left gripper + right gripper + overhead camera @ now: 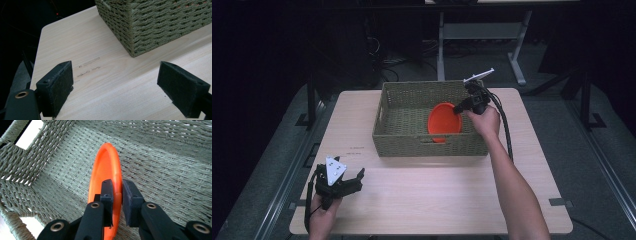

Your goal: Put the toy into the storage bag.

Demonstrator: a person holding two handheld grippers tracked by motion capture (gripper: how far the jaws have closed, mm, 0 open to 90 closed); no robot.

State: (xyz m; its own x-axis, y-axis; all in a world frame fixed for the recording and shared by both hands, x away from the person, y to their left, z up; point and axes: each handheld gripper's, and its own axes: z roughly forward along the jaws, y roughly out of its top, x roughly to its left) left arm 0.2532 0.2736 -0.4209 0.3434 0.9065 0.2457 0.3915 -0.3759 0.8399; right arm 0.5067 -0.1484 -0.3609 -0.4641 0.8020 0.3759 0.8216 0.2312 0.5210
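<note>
The right claw (117, 195) is pinched narrow on the rim of an orange plastic plate (105, 172): in the right gripper view one black pad sits on the inner face of the rim and the other on the outer face, with the rim between them. The plate stands on edge, tilted a little, inside a woven green-grey basket (165, 170). Its lower edge is down near the basket floor, though the claw's own body hides whether it touches there. In the high view the right claw (460, 107) reaches in over the basket's right wall, the plate (444, 121) hangs in the right half of the basket (404, 145), and the right hand (484, 120) grips the tool just outside that wall, cable trailing back along the forearm.

The basket stands at the far middle of the pale wooden worktop (427, 195), with a handle slot cut in its near wall and another in its left wall.

The left claw (115, 82) stands wide, with nothing between its two black pads but bare wood. It rests low near the worktop's front left corner, well apart from the basket, and points toward the basket's near left corner (132, 50). In the high view the left claw (354, 180) lies by the left hand (324, 210), a grey three-cornered plate on top of it. Some faint small print marks the wood between that claw and the basket.
</note>
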